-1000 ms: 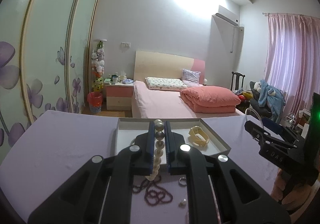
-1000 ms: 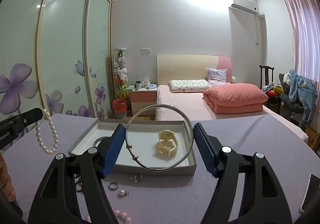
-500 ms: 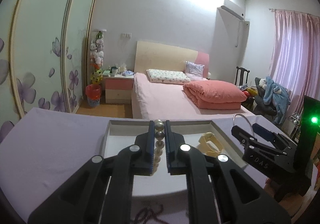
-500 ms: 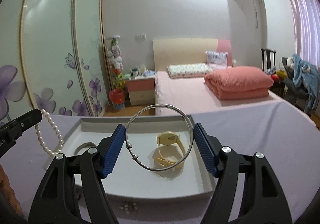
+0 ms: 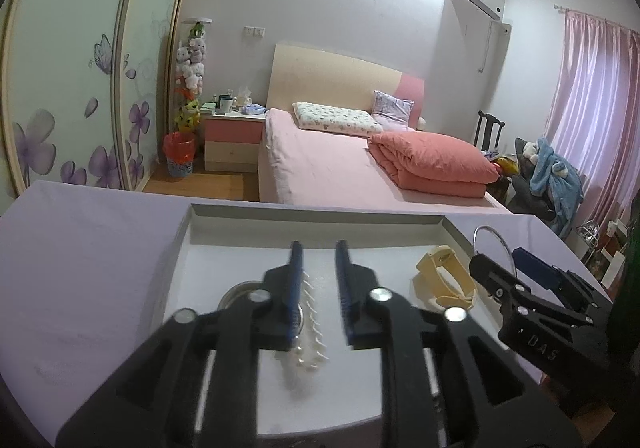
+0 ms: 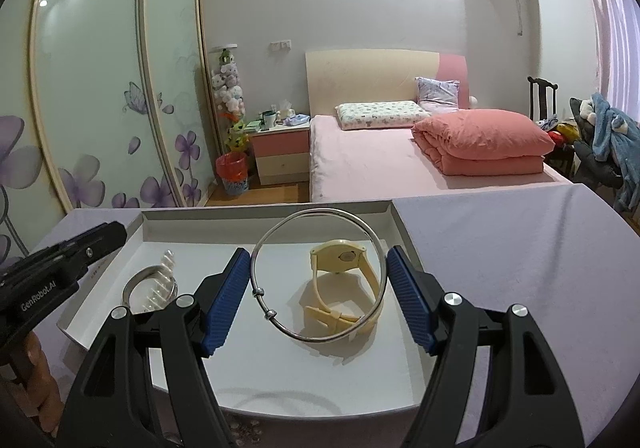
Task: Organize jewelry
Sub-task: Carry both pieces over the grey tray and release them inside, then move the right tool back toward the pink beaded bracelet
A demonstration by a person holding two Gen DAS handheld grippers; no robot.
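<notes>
A shallow white tray lies on the lilac table. My left gripper is open above the tray's left part; a blurred pearl strand falls between its fingers onto the tray, over a silver bangle. My right gripper is shut on a large silver bangle and holds it upright over the tray's middle. It also shows in the left wrist view. A cream watch lies in the tray behind it. The pearls and small bangle show at the tray's left.
The lilac table extends right of the tray. Small beads lie on the table at the tray's near edge. A bed, wardrobe and chairs stand beyond the table.
My left gripper has opened and let go of the pearl strand, which drops into the tray. Both grippers have moved forward over the tray; the right one still holds the bangle.
</notes>
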